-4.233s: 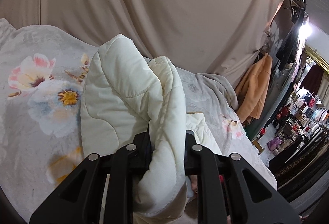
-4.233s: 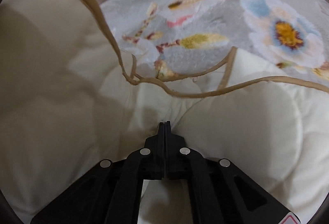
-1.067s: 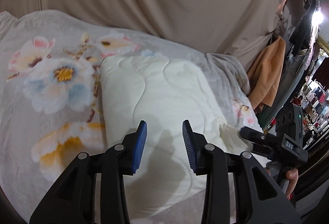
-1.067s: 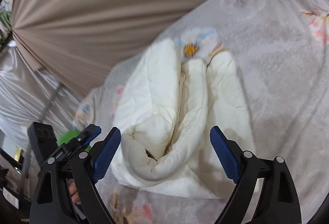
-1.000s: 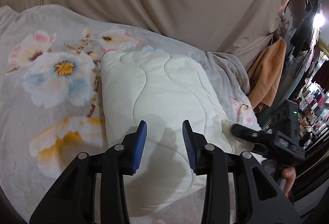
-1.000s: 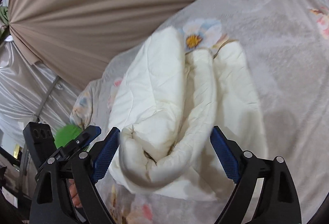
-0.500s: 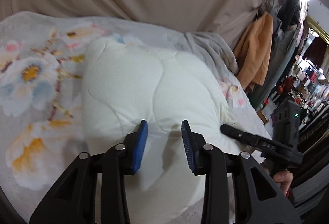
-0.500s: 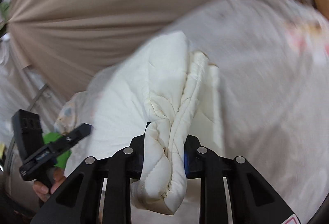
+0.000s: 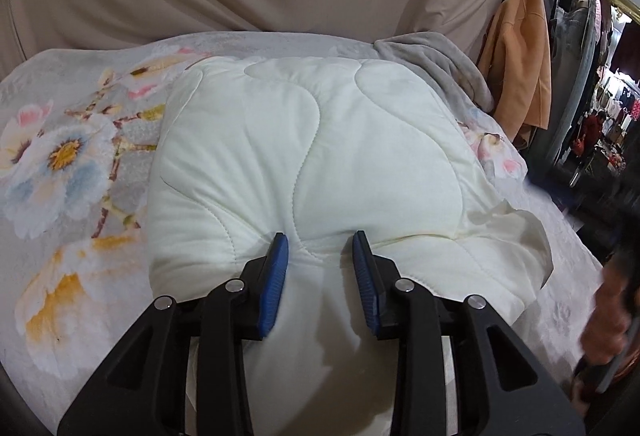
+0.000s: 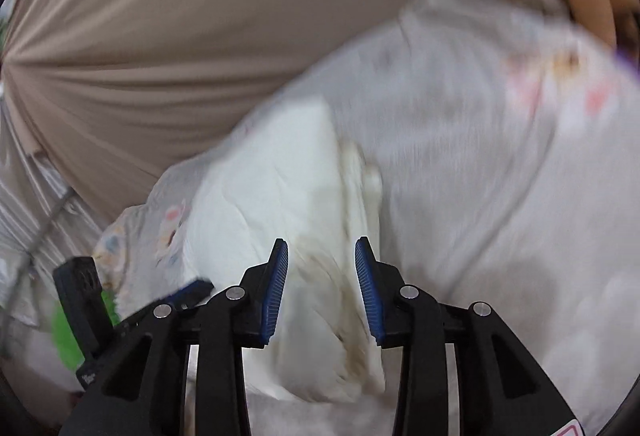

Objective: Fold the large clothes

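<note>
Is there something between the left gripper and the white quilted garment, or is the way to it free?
Nothing visible stands between them. The left gripper is open right over the near part of the folded garment, which lies on the floral blanket. Only the garment's own fabric shows between the jaws.

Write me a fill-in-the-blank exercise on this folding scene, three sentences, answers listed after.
1. The folded quilted garment is ____ in colour.
2. It lies on a grey blanket printed with ____.
3. The jaws of the left hand-held gripper and of the right hand-held gripper are both ____.

Missing words: cream-white; flowers; open
</note>
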Motion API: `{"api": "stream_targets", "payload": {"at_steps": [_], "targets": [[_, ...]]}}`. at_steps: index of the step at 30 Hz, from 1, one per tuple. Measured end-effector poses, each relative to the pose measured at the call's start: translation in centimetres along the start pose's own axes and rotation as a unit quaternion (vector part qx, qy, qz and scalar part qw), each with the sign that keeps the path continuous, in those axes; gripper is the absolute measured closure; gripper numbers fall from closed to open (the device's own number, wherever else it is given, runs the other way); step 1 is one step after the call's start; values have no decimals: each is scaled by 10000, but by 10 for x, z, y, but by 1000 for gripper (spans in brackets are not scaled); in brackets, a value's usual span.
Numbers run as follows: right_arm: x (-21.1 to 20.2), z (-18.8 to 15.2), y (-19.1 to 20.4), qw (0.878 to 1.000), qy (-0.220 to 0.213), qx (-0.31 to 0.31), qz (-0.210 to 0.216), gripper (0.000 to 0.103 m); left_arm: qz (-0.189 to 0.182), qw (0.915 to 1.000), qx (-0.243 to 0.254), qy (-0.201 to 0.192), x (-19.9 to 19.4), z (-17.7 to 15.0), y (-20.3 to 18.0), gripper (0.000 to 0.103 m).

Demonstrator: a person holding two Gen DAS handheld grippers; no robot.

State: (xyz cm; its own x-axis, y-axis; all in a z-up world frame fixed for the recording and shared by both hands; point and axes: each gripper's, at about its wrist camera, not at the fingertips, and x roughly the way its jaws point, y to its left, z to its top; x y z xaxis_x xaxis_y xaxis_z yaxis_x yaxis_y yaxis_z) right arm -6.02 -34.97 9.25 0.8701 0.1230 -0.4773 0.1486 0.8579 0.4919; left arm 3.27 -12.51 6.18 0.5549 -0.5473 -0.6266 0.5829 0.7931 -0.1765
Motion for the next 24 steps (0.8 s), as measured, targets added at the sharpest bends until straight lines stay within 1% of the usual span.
{"api": "stream_targets", "payload": {"at_steps": [1,3,4,5,7,8,9,10,11,12,14,17,18,20,24], "targets": [[-1,10,15,9997,-49,-226,48,69,27,10000,32,-17,0,0,-2,68],[11,28,43,9978,-64,-657,76,70,69,10000,55,-35,0,0,-4,67],[22,35,55,9965,-63,-835,-33,70,79,9999,53,-37,0,1,-5,66],[37,41,65,9947,-33,-1004,-204,74,85,9999,42,-35,-1,1,-5,66],[69,48,74,9920,155,-1190,-389,78,68,10000,6,-25,-1,1,-4,65],[90,51,75,9908,289,-1222,-509,82,53,10000,-8,-21,-1,1,-3,64],[107,52,72,9894,406,-1243,-636,86,36,10000,-20,-15,0,2,-2,64],[124,51,68,9875,562,-1245,-788,88,9,10000,-25,-11,0,2,-1,64],[146,47,58,9859,794,-1160,-906,92,-21,10000,-24,-20,0,2,0,64],[160,43,47,9849,978,-1067,-954,96,-75,10000,3,-63,0,2,0,63],[179,33,22,9851,1189,-842,-917,99,-180,9997,99,-153,-1,3,-3,63],[191,23,-10,9896,1262,-357,-590,101,-224,9994,177,-197,1,3,-11,62],[194,21,-16,9902,1283,-238,-498,102,-231,9993,211,-210,3,2,-13,60],[197,19,-23,9909,1296,-65,-369,103,-178,9993,268,-211,7,1,-15,59],[193,20,-15,9919,1198,-102,-408,103,-234,9996,119,-130,11,1,-9,59]]}}
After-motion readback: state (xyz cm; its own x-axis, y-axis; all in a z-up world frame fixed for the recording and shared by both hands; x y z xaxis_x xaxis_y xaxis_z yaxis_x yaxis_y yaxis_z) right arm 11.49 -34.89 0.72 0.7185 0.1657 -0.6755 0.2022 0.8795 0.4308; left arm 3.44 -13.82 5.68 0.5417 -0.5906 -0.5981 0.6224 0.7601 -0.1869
